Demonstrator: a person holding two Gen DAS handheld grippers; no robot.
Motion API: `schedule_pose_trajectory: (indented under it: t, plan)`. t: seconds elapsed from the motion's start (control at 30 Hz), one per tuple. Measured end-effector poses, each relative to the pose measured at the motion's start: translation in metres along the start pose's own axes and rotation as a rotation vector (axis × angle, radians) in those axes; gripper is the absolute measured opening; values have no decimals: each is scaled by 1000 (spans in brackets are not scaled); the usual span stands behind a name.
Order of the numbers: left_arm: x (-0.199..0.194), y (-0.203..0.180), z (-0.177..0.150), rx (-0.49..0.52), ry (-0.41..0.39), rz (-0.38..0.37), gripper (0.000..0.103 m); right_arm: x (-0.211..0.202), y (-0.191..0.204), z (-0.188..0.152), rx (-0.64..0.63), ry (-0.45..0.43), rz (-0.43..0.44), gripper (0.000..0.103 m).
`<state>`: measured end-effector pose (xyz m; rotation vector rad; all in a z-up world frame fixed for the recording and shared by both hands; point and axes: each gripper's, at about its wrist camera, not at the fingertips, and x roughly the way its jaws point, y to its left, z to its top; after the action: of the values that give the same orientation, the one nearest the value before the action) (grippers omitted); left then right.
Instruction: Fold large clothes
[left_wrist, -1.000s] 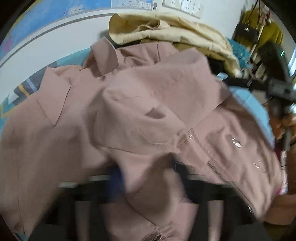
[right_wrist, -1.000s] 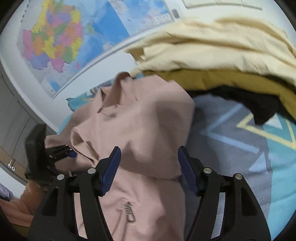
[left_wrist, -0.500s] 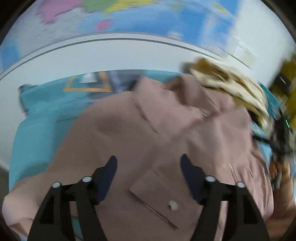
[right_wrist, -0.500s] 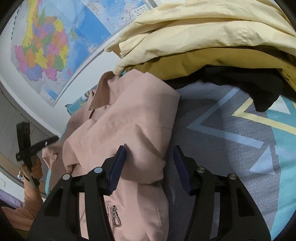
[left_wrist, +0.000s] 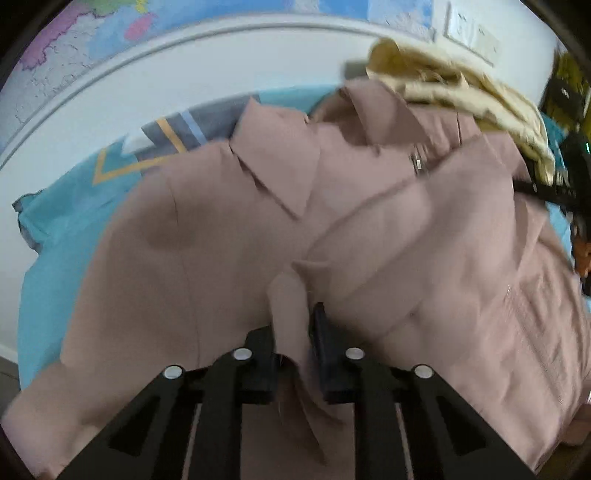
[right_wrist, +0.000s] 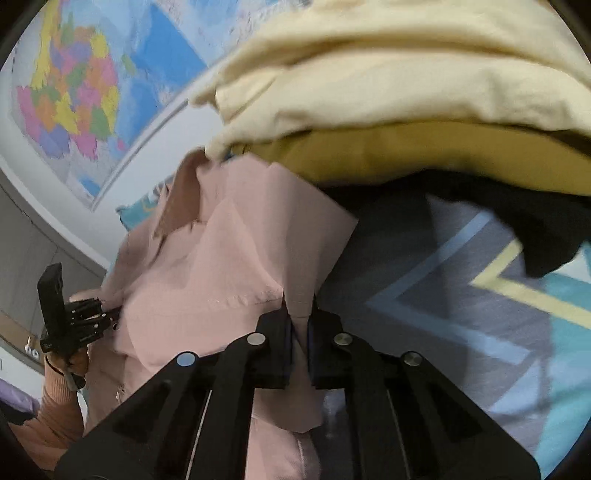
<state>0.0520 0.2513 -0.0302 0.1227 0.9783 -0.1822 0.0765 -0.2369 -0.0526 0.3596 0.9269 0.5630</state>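
A dusty-pink zip jacket (left_wrist: 369, 240) lies spread on a teal and grey patterned cover (left_wrist: 55, 240), collar toward the wall. My left gripper (left_wrist: 293, 314) has its jaws closing, and a raised fold of the jacket is pinched between the pads. In the right wrist view the same jacket (right_wrist: 229, 258) reaches in from the left. My right gripper (right_wrist: 298, 306) is shut on the jacket's right-hand edge. The left gripper (right_wrist: 74, 317) shows at that view's far left, held by a hand in a peach sleeve (right_wrist: 55, 406).
A stack of cream and mustard clothes (right_wrist: 406, 74) lies just beyond the jacket, touching its collar, with a black garment (right_wrist: 535, 229) under it. A coloured map (right_wrist: 74, 92) hangs on the white wall behind. Bare patterned cover (right_wrist: 480, 314) lies right of the jacket.
The left gripper let go, slid left along the jacket with open jaws, then closed on a new fold. The right gripper moved in on the jacket's edge and shut on it.
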Motion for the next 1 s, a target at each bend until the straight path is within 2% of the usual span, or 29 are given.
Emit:
schedule_pose_trajectory:
  t: [0.03,0.07,0.1,0.13,0.2,0.23,0.27,0.33,0.37,0.43,0.53,0.67,0.73,0.77,0.8,0.9,1.0]
  plan:
    - [-4,-1,5,4,-23,9,15,1,-3,-1,8,9,-19,7]
    - [-6,0,11,5,-49,19,19,4,-6,-4,13,25,-56,10]
    - [-5,0,15,2,-52,33,22,6,-9,-5,16,40,-91,23]
    - [-4,-2,18,8,-53,54,29,6,-8,-7,14,41,-109,25]
    - [4,-6,18,37,-44,107,50,-9,1,-7,-11,-12,-173,36]
    - [7,-5,16,28,-36,109,57,-21,11,-5,-46,-57,-201,37]
    - [7,-6,13,23,-35,96,58,-29,19,-4,-73,-85,-210,37]
    - [7,-7,11,20,-42,89,59,-43,52,2,-165,-147,-188,40]
    - [6,-6,11,22,-55,95,63,-43,64,4,-196,-151,-157,43]
    - [3,-4,12,13,-73,85,68,-27,98,11,-258,-120,-41,53]
    - [-1,-4,16,1,-85,67,69,20,134,23,-322,-52,11,52]
    - [1,-7,16,0,-81,59,69,84,149,42,-281,58,63,45]
    - [3,-5,16,-8,-76,52,69,111,146,49,-245,87,47,33]
    - [5,-4,14,-12,-72,49,69,119,141,51,-214,98,59,22]
    - [4,-3,13,-15,-70,49,69,122,136,53,-200,93,32,4]
    - [5,5,9,-29,-65,48,69,119,111,56,-120,58,-62,2]
    - [9,17,5,-54,-56,56,69,121,101,48,-87,103,-82,2]
